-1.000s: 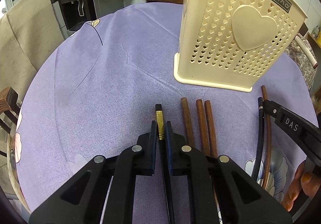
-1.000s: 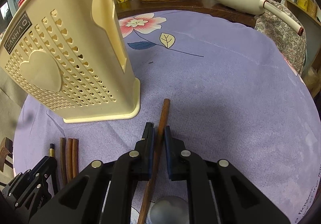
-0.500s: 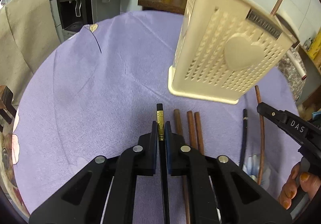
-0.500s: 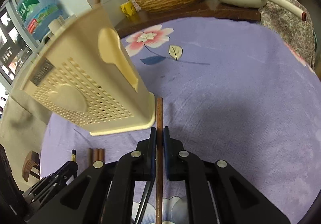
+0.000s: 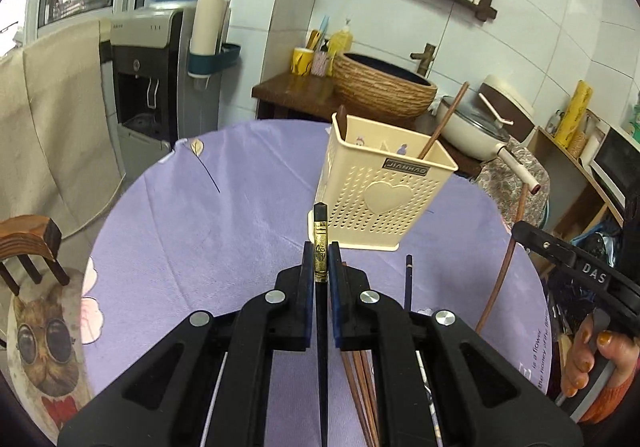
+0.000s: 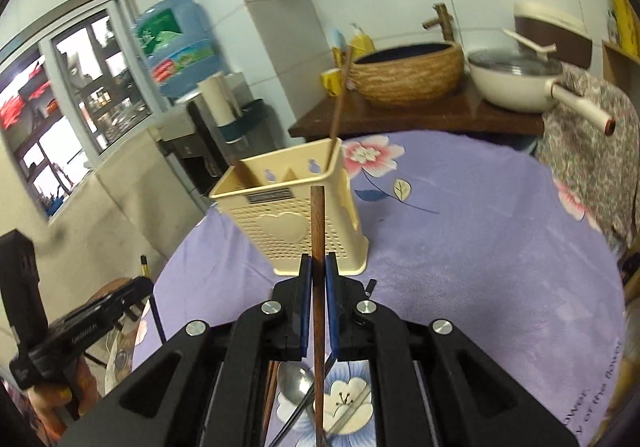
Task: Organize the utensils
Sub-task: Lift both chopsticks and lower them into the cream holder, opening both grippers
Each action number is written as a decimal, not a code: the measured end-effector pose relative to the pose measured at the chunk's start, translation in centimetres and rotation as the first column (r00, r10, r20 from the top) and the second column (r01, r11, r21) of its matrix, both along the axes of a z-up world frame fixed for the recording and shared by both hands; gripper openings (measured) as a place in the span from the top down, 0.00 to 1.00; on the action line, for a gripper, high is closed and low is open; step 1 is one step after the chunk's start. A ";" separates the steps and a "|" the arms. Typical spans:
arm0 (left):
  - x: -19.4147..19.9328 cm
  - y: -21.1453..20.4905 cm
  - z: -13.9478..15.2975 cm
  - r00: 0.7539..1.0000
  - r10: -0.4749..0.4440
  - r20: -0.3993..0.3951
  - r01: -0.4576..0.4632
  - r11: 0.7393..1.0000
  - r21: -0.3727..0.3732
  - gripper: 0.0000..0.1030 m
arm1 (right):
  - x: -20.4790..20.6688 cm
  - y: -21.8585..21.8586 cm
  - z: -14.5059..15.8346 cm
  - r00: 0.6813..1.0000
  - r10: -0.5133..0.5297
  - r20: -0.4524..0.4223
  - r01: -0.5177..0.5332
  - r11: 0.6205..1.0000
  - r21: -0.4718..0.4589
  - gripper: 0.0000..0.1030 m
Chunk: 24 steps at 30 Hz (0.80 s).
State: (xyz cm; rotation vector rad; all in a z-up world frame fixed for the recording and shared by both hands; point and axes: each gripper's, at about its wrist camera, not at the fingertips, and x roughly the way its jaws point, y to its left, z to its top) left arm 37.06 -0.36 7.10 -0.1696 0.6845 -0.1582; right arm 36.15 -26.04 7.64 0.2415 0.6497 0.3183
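My left gripper (image 5: 321, 259) is shut on a black chopstick (image 5: 320, 223) with a gold band, held in the air above the purple tablecloth (image 5: 200, 247). Beyond its tip stands the cream perforated utensil holder (image 5: 384, 195), with one brown chopstick (image 5: 444, 123) leaning inside. My right gripper (image 6: 319, 271) is shut on a brown chopstick (image 6: 318, 223), its tip in front of the holder (image 6: 280, 223). Each gripper shows in the other's view: the right gripper (image 5: 560, 259) and the left gripper (image 6: 92, 323). On the cloth lie another black chopstick (image 5: 408, 279), several brown chopsticks (image 5: 360, 387) and a metal spoon (image 6: 296, 387).
A wooden counter behind the table carries a woven basin (image 5: 384, 91) and a cream pan (image 6: 516, 83). A water dispenser (image 5: 148, 87) stands at the back left. A wooden chair (image 5: 28, 247) with a cat cushion (image 5: 44, 351) sits by the table's left edge.
Both grippers have risen off the cloth, each carrying its chopstick, and tilted up toward level. The holder now looks smaller and farther away, with its open top in sight.
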 end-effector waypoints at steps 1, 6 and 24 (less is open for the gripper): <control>-0.4 0.2 0.3 1.000 -0.004 0.007 0.004 1.000 -0.001 0.93 | -0.7 0.0 0.5 1.000 0.011 0.014 -0.011 1.000 -0.011 0.93; -2.8 0.9 1.7 0.999 -0.027 0.036 0.028 1.000 -0.011 0.93 | -2.8 0.4 1.7 0.997 0.058 0.046 -0.055 0.997 -0.060 0.93; -3.3 1.1 5.7 0.991 -0.067 0.115 0.068 0.998 0.000 0.93 | -3.3 0.9 5.7 0.987 0.120 0.108 -0.114 0.991 -0.065 0.93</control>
